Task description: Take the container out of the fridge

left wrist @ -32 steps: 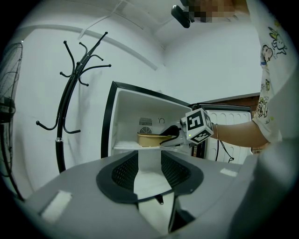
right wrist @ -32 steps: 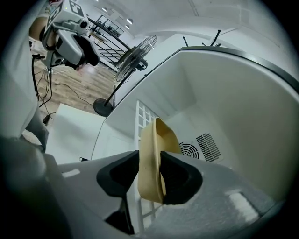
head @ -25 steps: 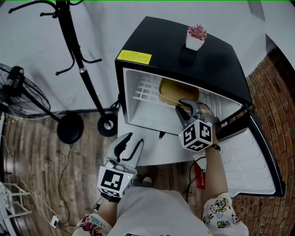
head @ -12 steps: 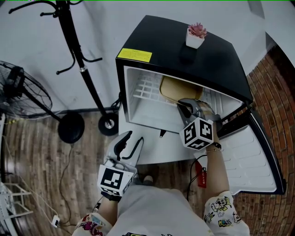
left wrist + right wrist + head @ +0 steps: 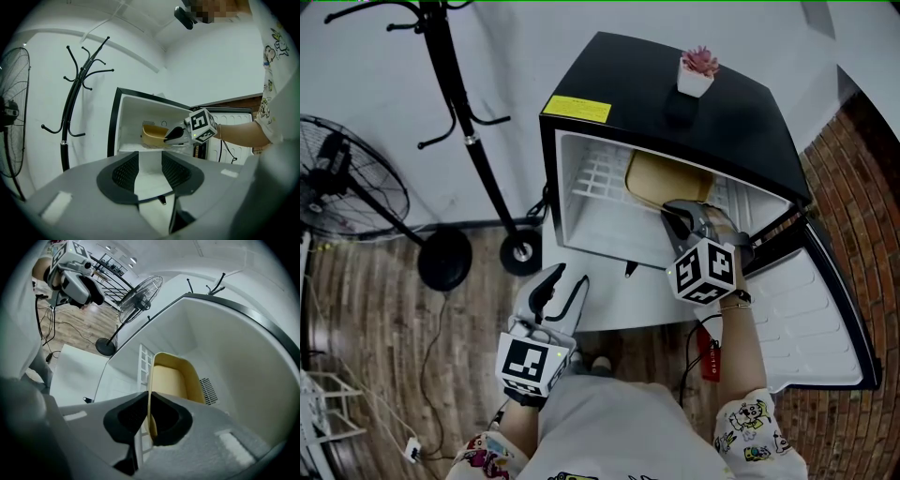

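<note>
**Right tongs (image 5: 148,394) just closed on the container (image 5: 171,380) wall; left tongs (image 5: 150,157) open, empty.**
Risk: the thin one-sided pinch may slip, tipping the container ahead of the tongs.

Container (image 5: 661,180) sits inside the fridge (image 5: 675,108), with a plant pot (image 5: 697,77) on top. The door (image 5: 816,319) stands open to the right. Coat stand (image 5: 469,141) and fan (image 5: 347,187) stand left.

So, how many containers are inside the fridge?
1: the yellow container on the wire shelf inside the open fridge; the right tool has just closed on its near wall. Deeper corners are hidden, so more may exist.
</note>
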`<state>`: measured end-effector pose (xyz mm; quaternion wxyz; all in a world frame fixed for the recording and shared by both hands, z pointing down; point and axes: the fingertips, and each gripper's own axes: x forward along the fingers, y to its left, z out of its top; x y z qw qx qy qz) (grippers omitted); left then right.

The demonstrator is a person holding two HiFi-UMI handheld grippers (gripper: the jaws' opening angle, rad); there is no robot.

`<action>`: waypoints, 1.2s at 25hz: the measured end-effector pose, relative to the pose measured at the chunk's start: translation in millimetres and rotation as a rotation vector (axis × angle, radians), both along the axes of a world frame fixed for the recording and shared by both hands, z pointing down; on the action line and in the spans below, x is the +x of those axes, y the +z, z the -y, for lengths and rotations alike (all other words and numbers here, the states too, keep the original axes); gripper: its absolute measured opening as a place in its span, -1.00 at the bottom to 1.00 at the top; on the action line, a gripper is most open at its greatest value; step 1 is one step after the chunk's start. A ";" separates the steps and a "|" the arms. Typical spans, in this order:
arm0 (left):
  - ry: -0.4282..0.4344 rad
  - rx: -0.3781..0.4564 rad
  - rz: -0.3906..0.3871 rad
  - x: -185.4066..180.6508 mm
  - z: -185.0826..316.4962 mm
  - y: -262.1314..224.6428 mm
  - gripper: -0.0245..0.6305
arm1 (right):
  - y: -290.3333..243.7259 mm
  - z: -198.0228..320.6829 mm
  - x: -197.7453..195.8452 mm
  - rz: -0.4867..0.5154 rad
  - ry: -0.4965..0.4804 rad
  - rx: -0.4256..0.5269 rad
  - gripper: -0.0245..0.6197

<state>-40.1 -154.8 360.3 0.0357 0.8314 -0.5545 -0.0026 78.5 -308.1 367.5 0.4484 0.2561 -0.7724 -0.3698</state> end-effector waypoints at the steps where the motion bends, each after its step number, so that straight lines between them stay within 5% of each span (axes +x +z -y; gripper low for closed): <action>1: -0.003 0.000 0.000 -1.2 -1.1 -0.8 -0.47 | -0.6 -1.7 -0.1 0.000 -0.001 0.000 -0.87; 16: -0.013 0.021 0.016 -7.7 -27.3 -8.6 -0.54 | -11.7 -45.4 -1.4 0.042 -0.011 0.010 -0.87; 30: 0.017 0.036 0.019 0.0 -39.1 -13.4 -0.67 | -17.9 -113.1 2.1 0.197 -0.029 -0.038 -0.87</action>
